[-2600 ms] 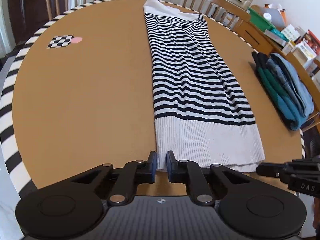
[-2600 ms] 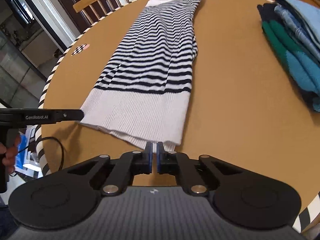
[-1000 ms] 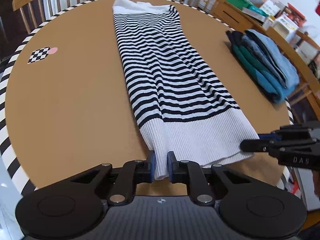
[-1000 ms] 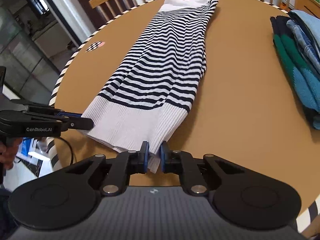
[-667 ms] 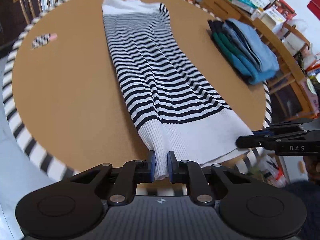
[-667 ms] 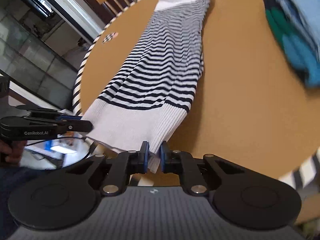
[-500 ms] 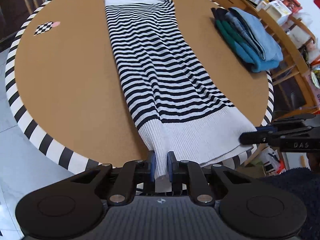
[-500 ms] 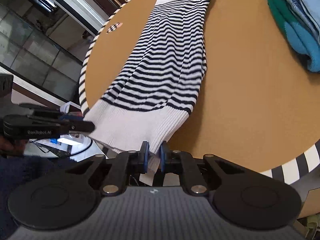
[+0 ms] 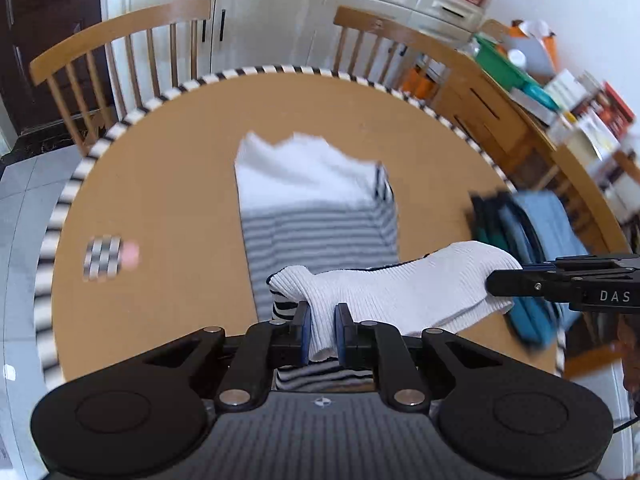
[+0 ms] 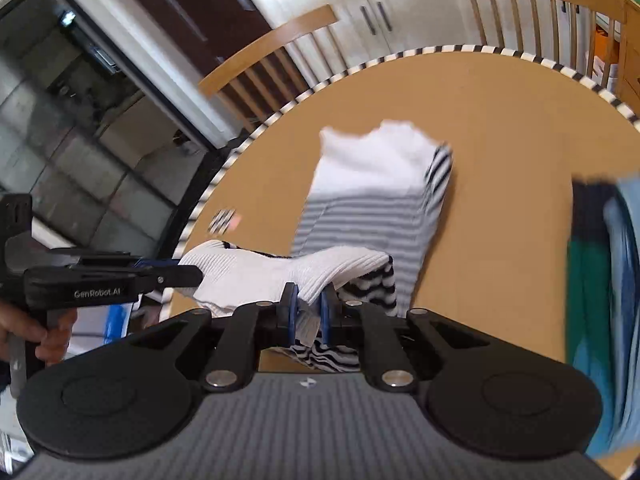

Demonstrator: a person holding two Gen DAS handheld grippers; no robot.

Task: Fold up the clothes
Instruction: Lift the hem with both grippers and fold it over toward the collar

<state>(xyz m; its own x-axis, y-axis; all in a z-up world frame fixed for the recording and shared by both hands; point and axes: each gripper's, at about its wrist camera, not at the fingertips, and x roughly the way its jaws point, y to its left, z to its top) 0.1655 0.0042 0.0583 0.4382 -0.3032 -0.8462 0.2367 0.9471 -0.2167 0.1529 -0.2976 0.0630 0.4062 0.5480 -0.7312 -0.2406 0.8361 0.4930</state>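
Note:
A black-and-white striped sweater [image 9: 316,216] lies lengthwise on the round brown table [image 9: 160,184], its white collar end far from me. My left gripper [image 9: 322,330] is shut on the left corner of its white ribbed hem [image 9: 400,288], held up above the table. My right gripper [image 10: 306,314] is shut on the right corner of the hem [image 10: 256,268]. The hem hangs stretched between both grippers, over the sweater's lower part. The right gripper shows in the left wrist view [image 9: 492,282], the left gripper in the right wrist view [image 10: 196,274].
A stack of folded blue and green clothes [image 9: 532,236] sits at the table's right edge, also in the right wrist view [image 10: 608,280]. A checkered marker [image 9: 104,258] lies at the left. Wooden chairs [image 9: 120,52] stand behind the table's striped rim.
Both grippers have lifted the hem off the table and carried it forward over the sweater, toward the collar end. The views are now lower and blurred by motion.

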